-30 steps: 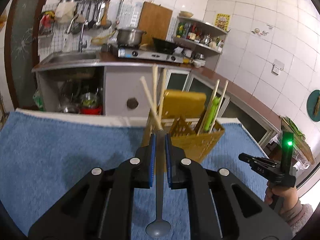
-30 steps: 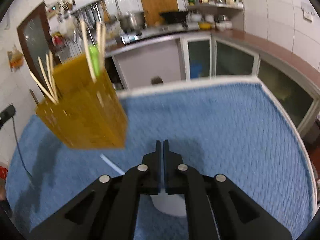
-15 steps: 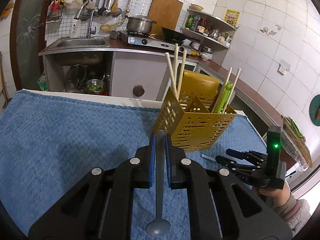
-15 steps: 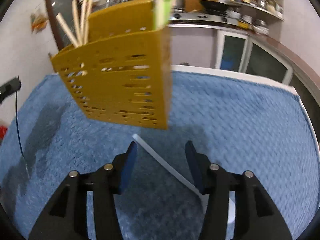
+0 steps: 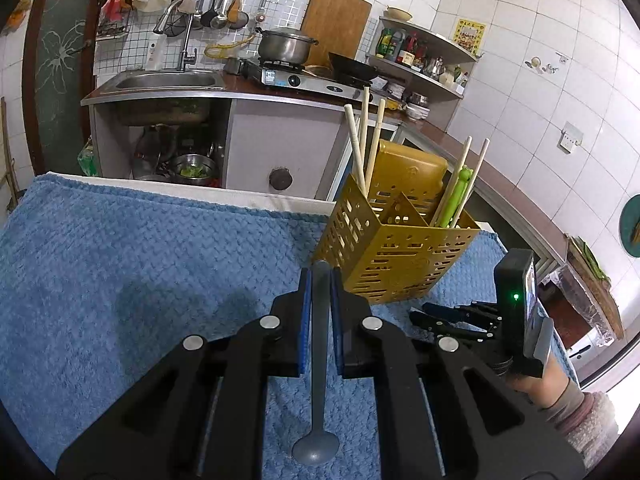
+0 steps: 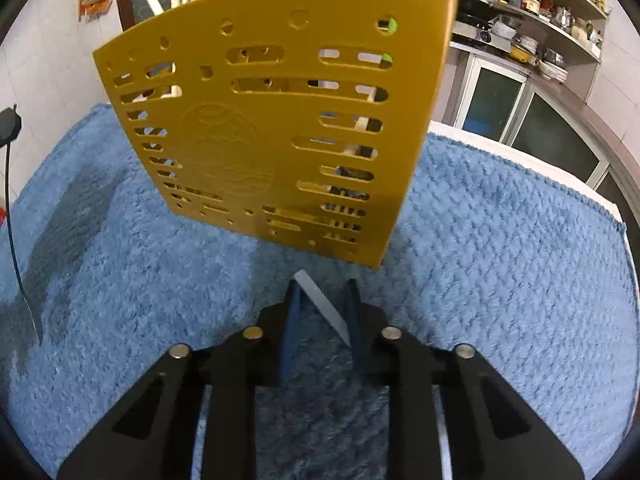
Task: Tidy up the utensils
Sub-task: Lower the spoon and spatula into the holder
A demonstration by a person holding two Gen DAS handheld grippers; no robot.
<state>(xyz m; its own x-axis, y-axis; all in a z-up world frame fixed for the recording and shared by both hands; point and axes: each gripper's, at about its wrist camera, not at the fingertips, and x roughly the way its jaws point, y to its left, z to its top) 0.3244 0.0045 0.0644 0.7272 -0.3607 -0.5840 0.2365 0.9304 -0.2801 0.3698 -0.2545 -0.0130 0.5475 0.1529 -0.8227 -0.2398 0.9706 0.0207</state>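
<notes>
My left gripper (image 5: 321, 276) is shut on the handle of a grey spoon (image 5: 316, 446), whose bowl points back toward the camera. Just beyond it on the blue towel (image 5: 120, 272) stands a yellow slotted utensil holder (image 5: 394, 248) with several chopsticks (image 5: 360, 148) and a green utensil (image 5: 456, 196) inside. In the right wrist view the holder (image 6: 272, 140) fills the top. My right gripper (image 6: 323, 296) hangs low at its base, jaws closing around a white utensil handle (image 6: 320, 300) lying slantwise on the towel. From the left wrist view, the right gripper (image 5: 424, 314) is beside the holder.
A person's hand (image 5: 536, 384) holds the right gripper at the towel's right edge. Behind the table are a sink counter (image 5: 160, 84), a stove with a pot (image 5: 286, 46), and shelves (image 5: 424, 60). A black cable (image 6: 16, 240) trails on the left.
My right gripper opened, swung in toward the holder's base and narrowed around the white handle. The left gripper, still holding the grey spoon, dipped slightly toward the holder.
</notes>
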